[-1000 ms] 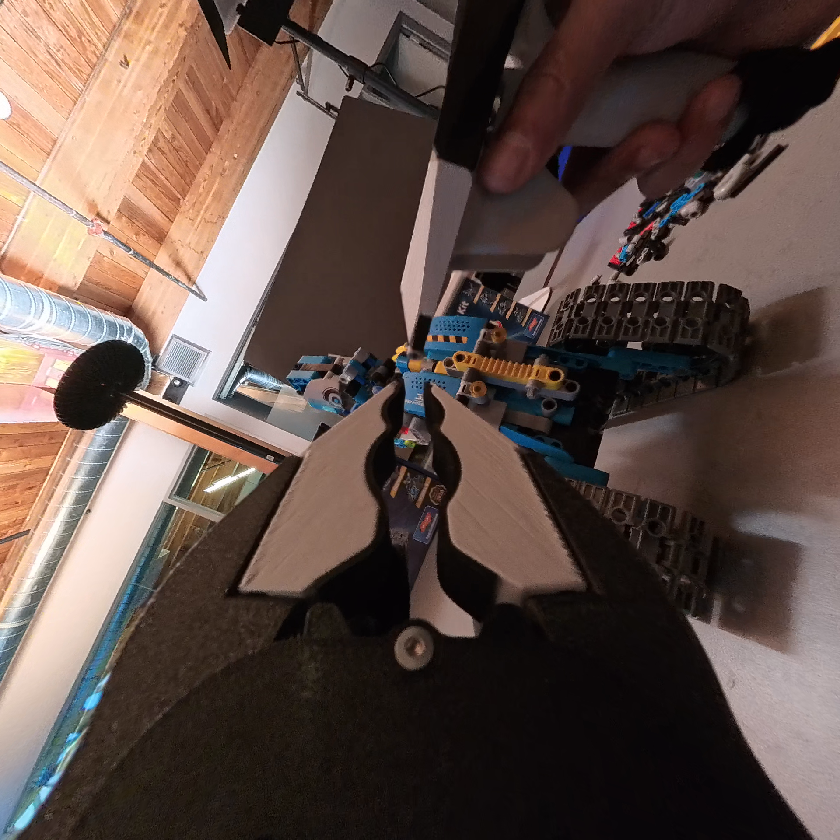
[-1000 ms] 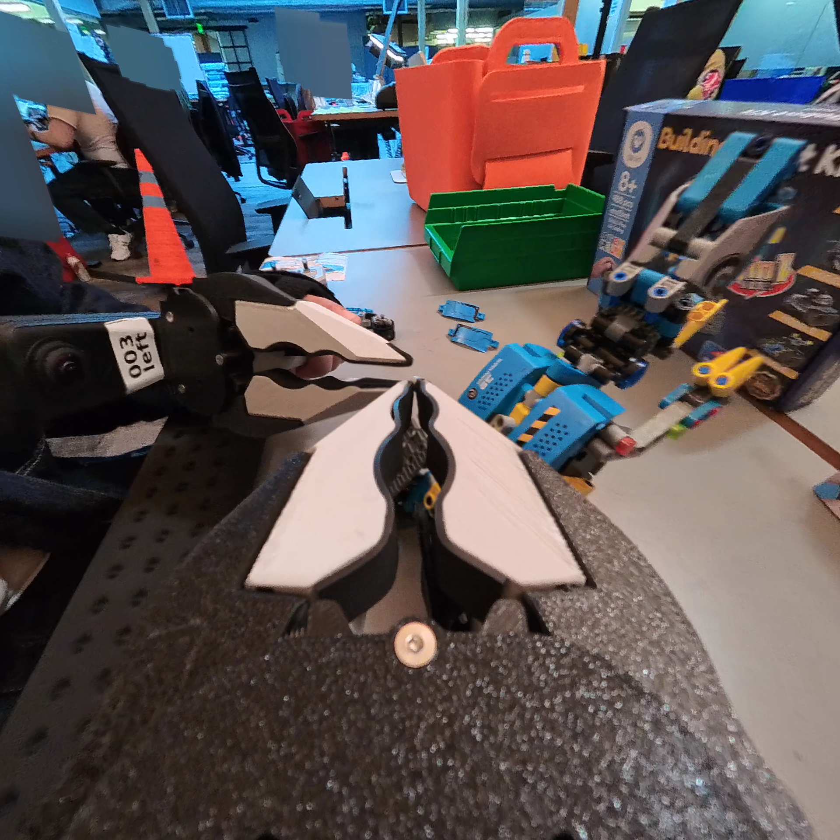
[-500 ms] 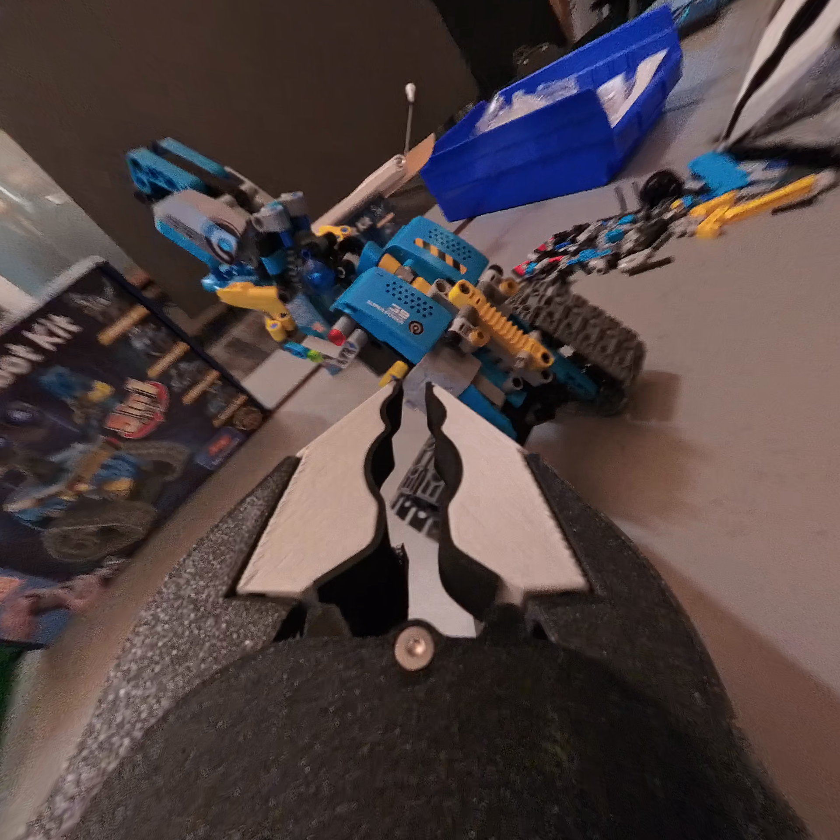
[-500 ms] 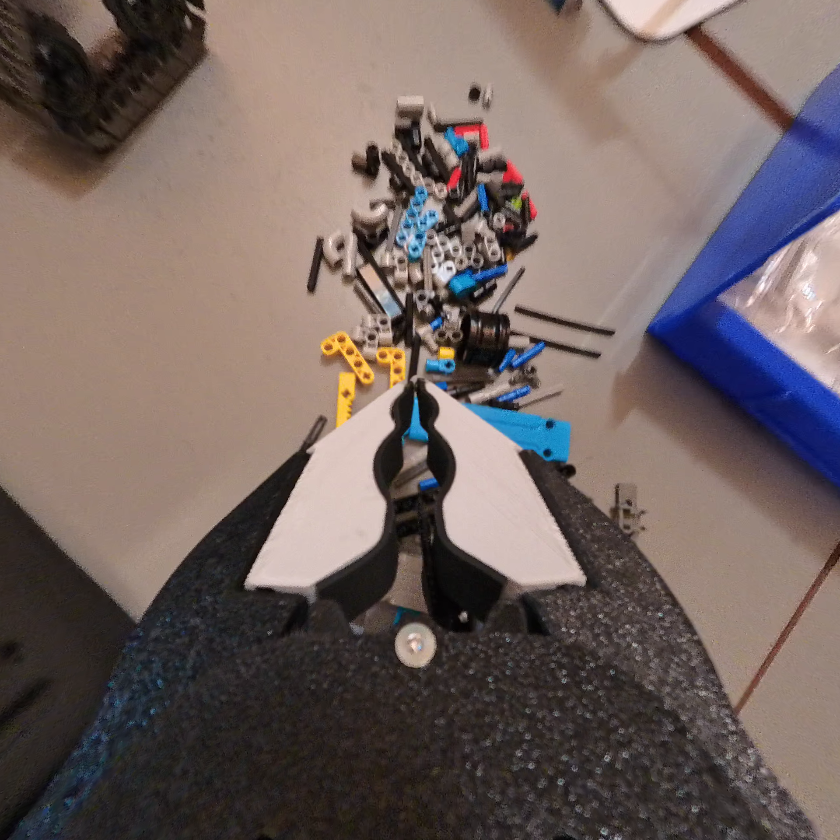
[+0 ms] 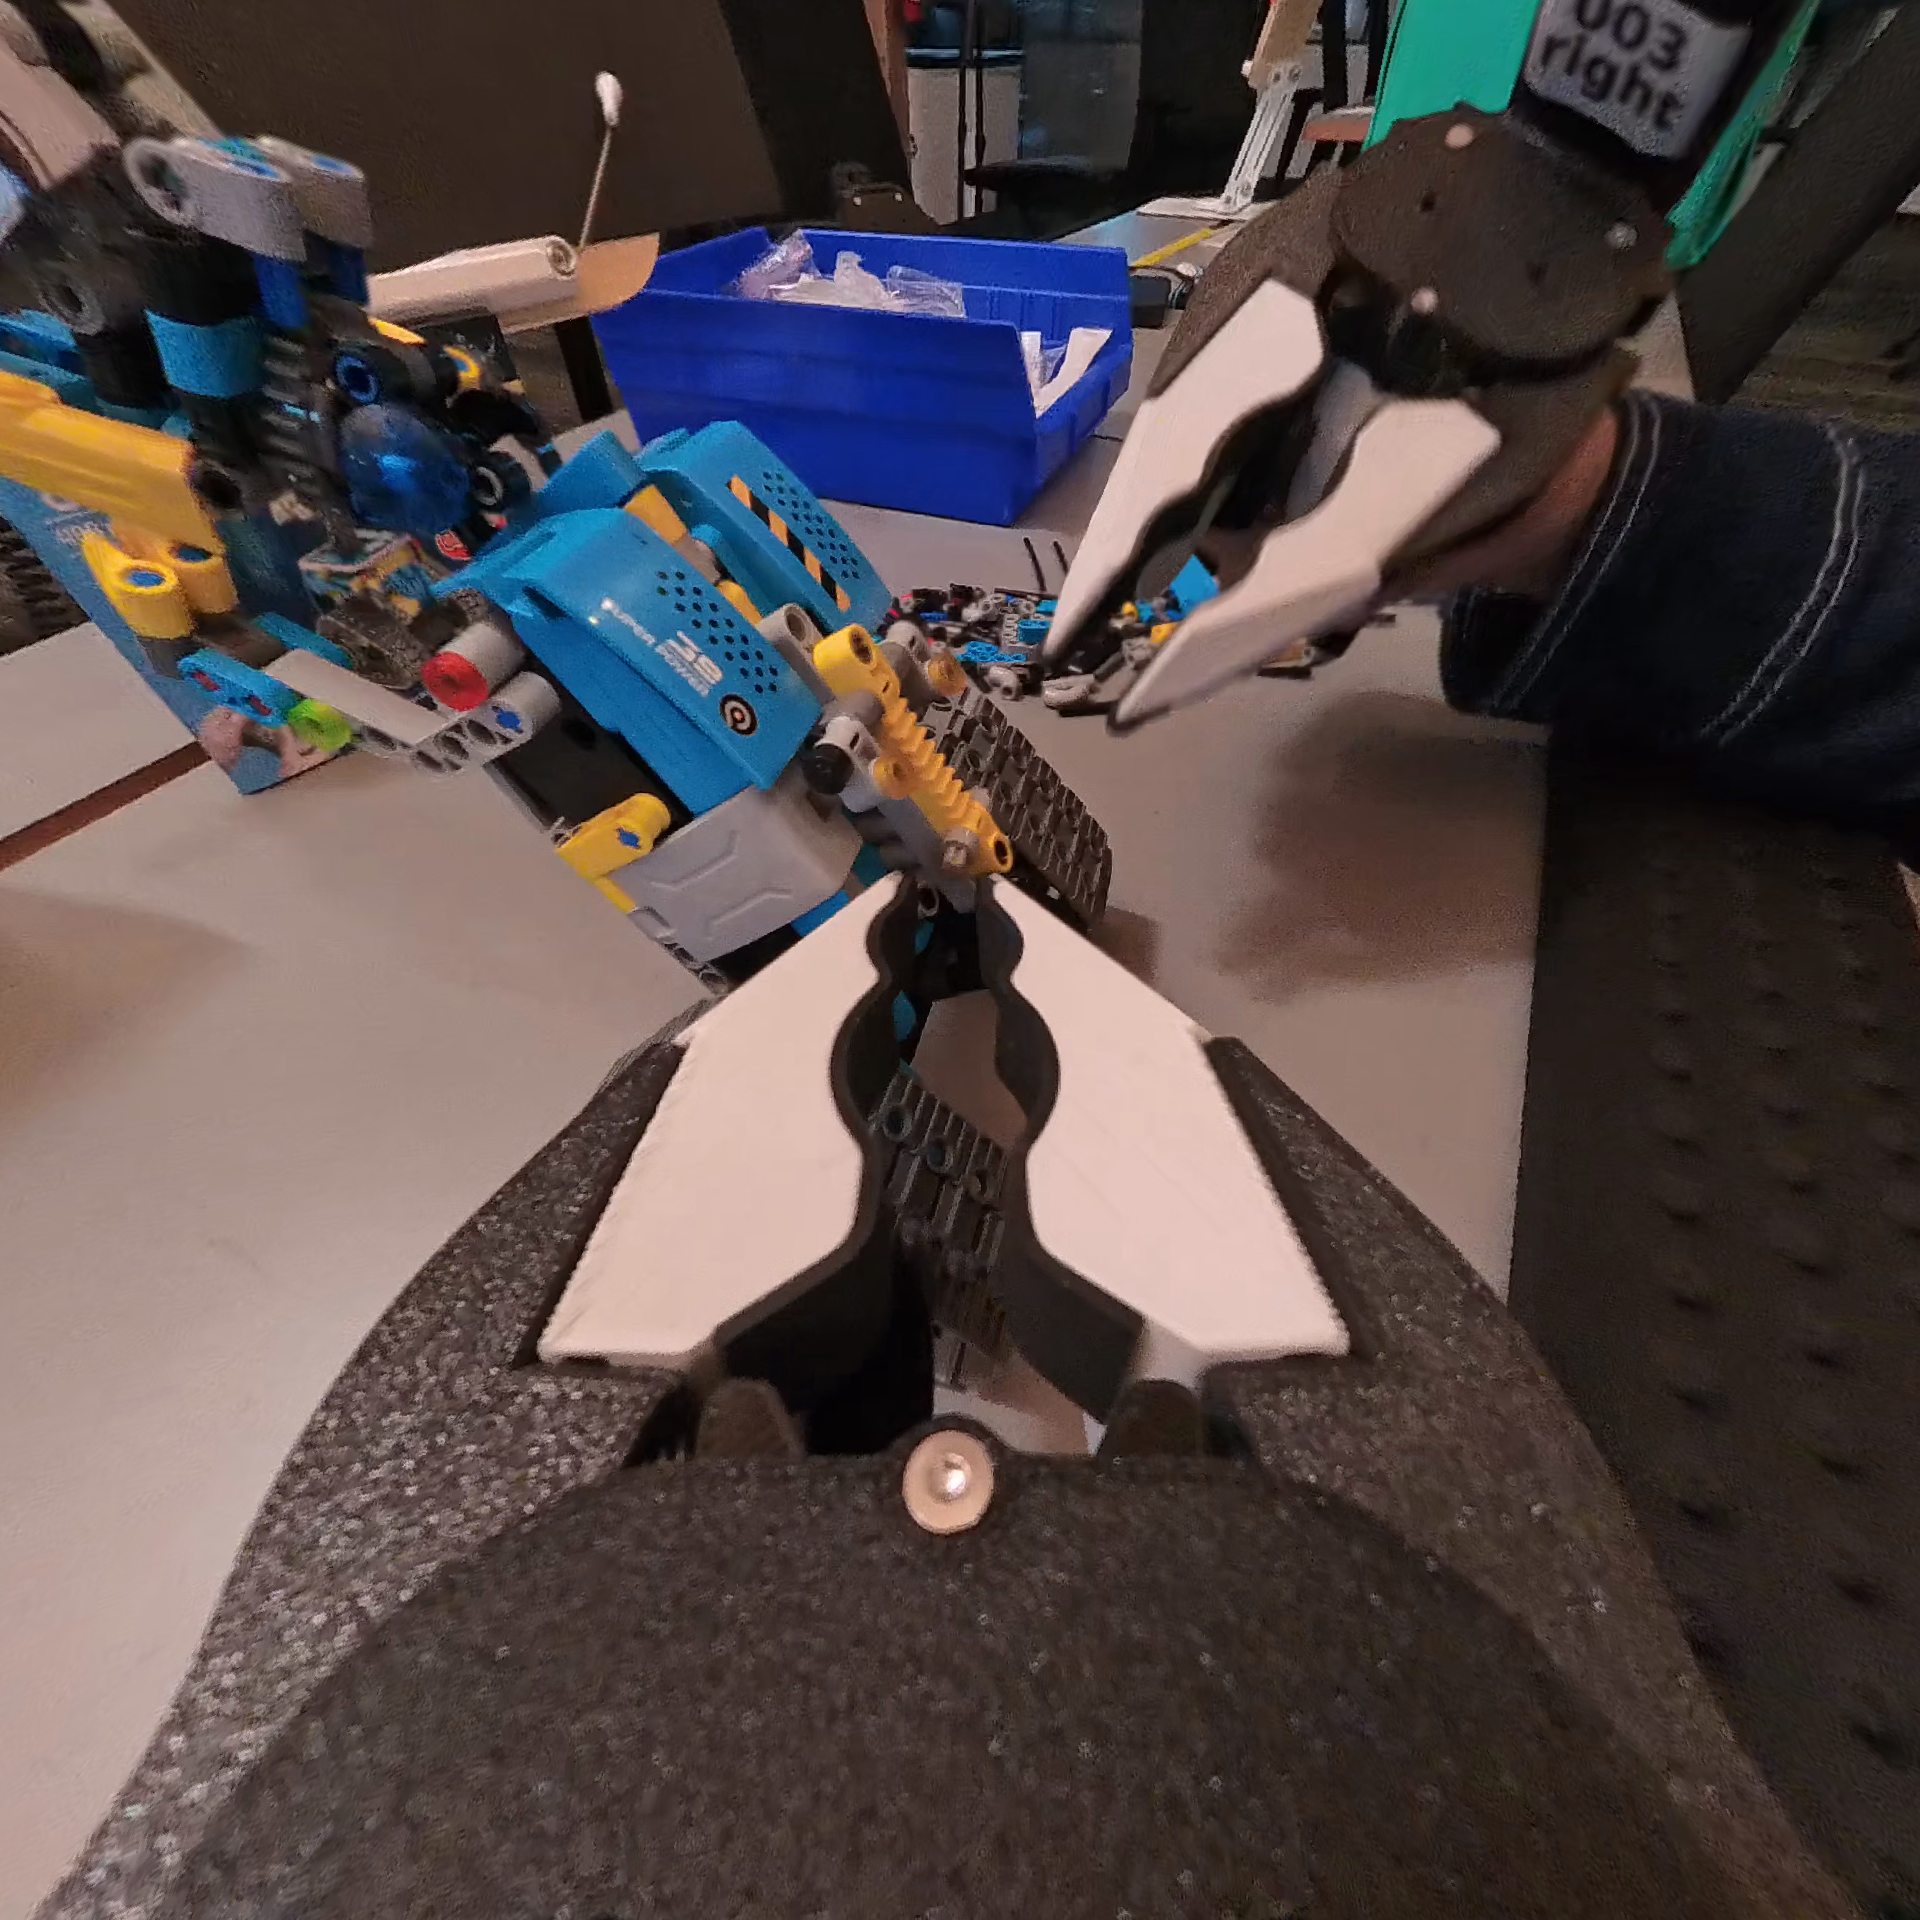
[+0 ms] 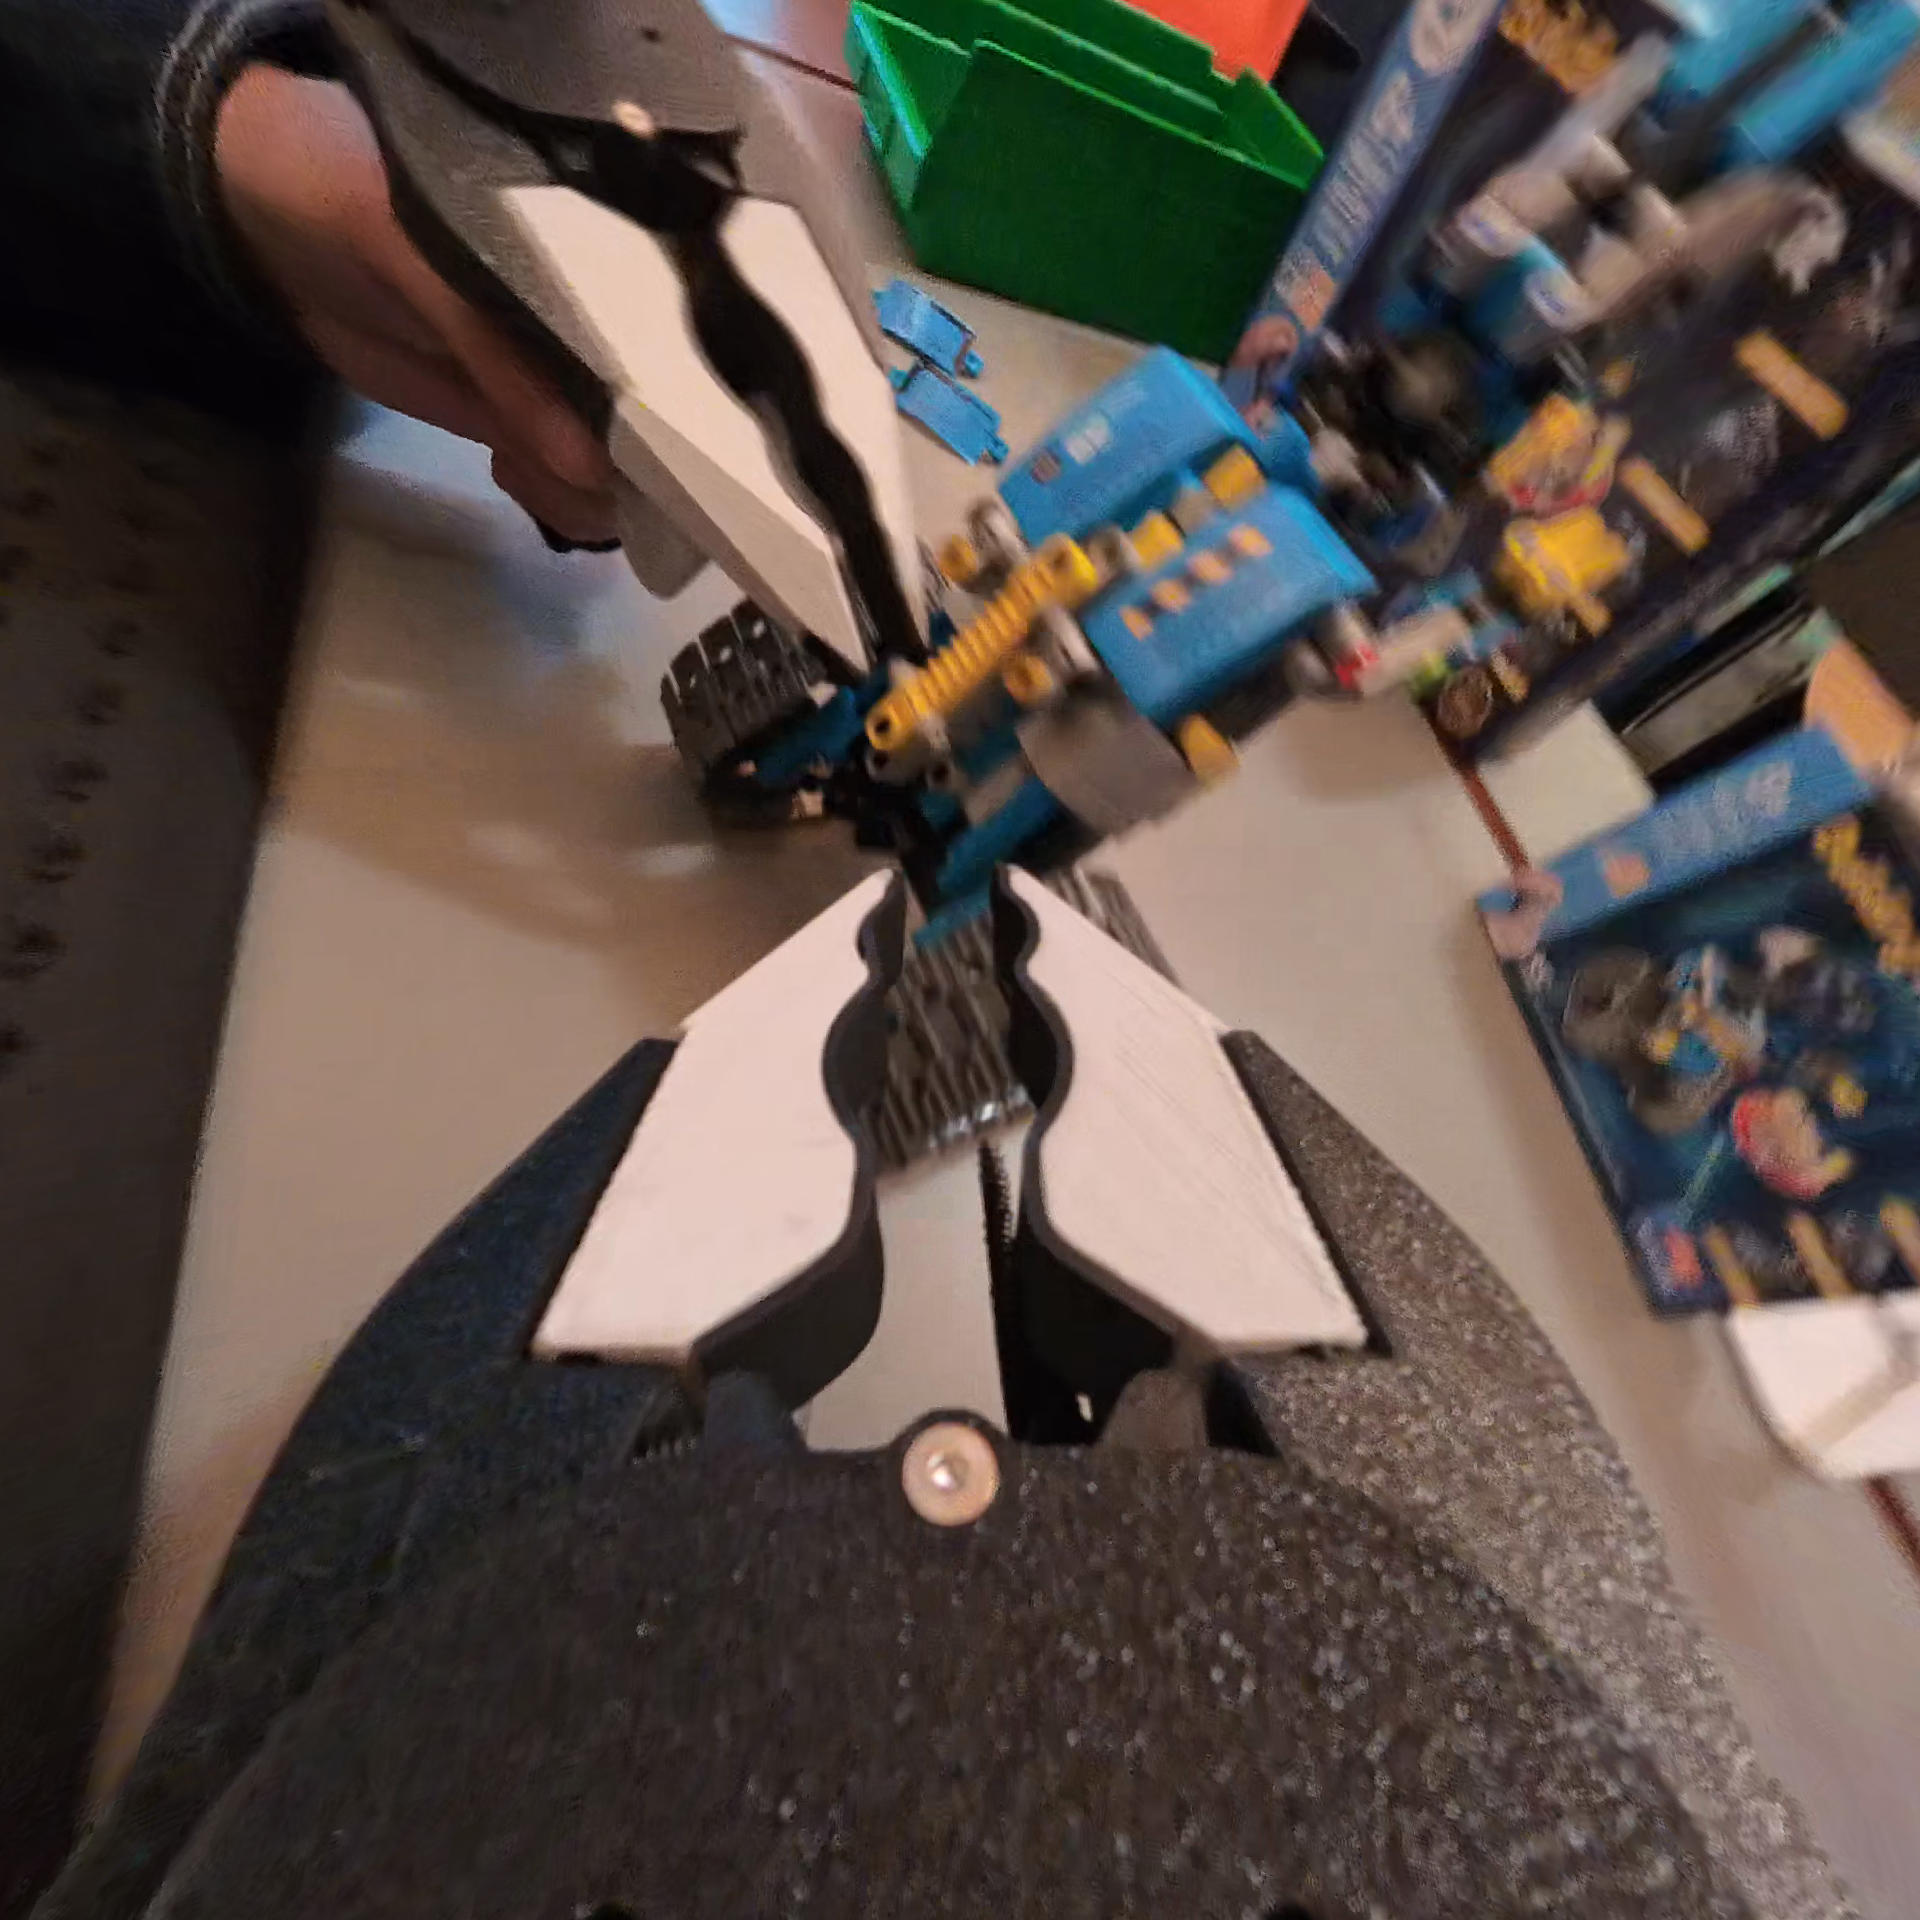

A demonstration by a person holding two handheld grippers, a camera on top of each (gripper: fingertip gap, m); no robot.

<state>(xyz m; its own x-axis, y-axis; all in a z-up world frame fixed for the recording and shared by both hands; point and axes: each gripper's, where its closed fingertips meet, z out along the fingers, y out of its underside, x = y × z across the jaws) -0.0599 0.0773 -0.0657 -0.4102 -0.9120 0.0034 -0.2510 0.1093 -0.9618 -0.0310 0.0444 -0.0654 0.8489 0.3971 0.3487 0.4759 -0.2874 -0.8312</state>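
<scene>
A: Bright blue shell on the brick-built tracked vehicle (image 5: 665,644), black-and-orange hazard stripes, yellow toothed rack (image 5: 920,753), dark grey treads (image 5: 1039,800).

B: Deep blue bin (image 5: 862,374) behind, green bin (image 6: 1081,177) opposite. Both grippers show white fingers (image 5: 748,1132) on speckled black foam.

Left tongs (image 5: 945,894) and right tongs (image 6: 943,883) both point forward and slightly downward, jaws parted by a narrow gap; a hand (image 6: 416,312) grips the left handle.

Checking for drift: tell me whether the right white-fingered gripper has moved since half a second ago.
Yes. The right gripper swung off the loose-parts pile toward the blue tracked toy vehicle, now straight ahead.
</scene>
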